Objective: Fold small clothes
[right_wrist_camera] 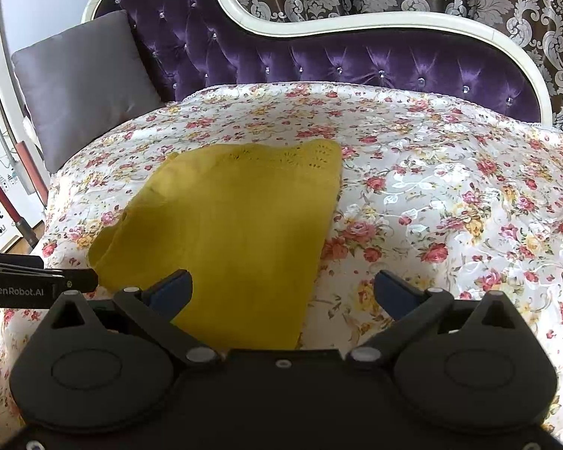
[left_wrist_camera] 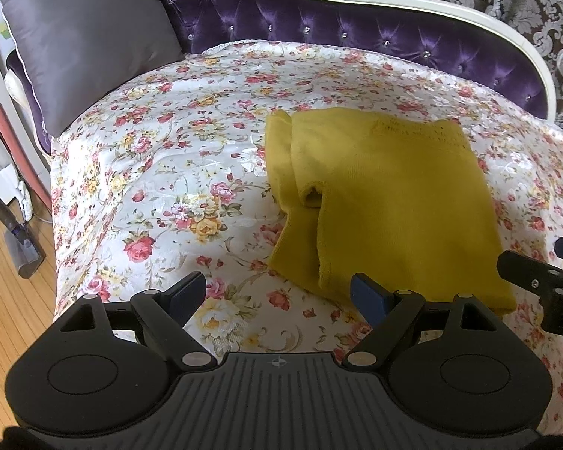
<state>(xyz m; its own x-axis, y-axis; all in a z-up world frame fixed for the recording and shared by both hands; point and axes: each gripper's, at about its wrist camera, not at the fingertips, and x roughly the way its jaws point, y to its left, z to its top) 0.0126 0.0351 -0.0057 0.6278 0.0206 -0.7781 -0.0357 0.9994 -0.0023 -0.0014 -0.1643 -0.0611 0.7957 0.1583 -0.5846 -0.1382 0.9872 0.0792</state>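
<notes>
**Yellow knit part-folded, both grippers empty above its near edge**

From your left wrist camera: your left gripper (left_wrist_camera: 277,294) stands wide with nothing between its blue pads, hovering over the floral bedspread (left_wrist_camera: 161,172) just beside the near-left corner of the yellow knit top (left_wrist_camera: 386,195). The garment lies on the cover right of centre, its left side already turned in as a narrow flap with a sleeve opening showing at the fold. The knit looks soft and fairly thick, with an openwork band along the far hem. A grey cushion (left_wrist_camera: 90,41) leans against the tufted purple velvet backrest (left_wrist_camera: 319,18). Your right gripper's tip shows at the right edge

From your right wrist camera: your right gripper (right_wrist_camera: 283,292) is also spread wide and holds nothing; its left pad hangs over the near hem of the top (right_wrist_camera: 236,225), its right over bare cover. The cloth lies as a smooth tapering panel

I judge you are mid-fold. Next, pinch the near hem at both corners and carry it to the far edge; the loose flap may slip open as you lift
</notes>
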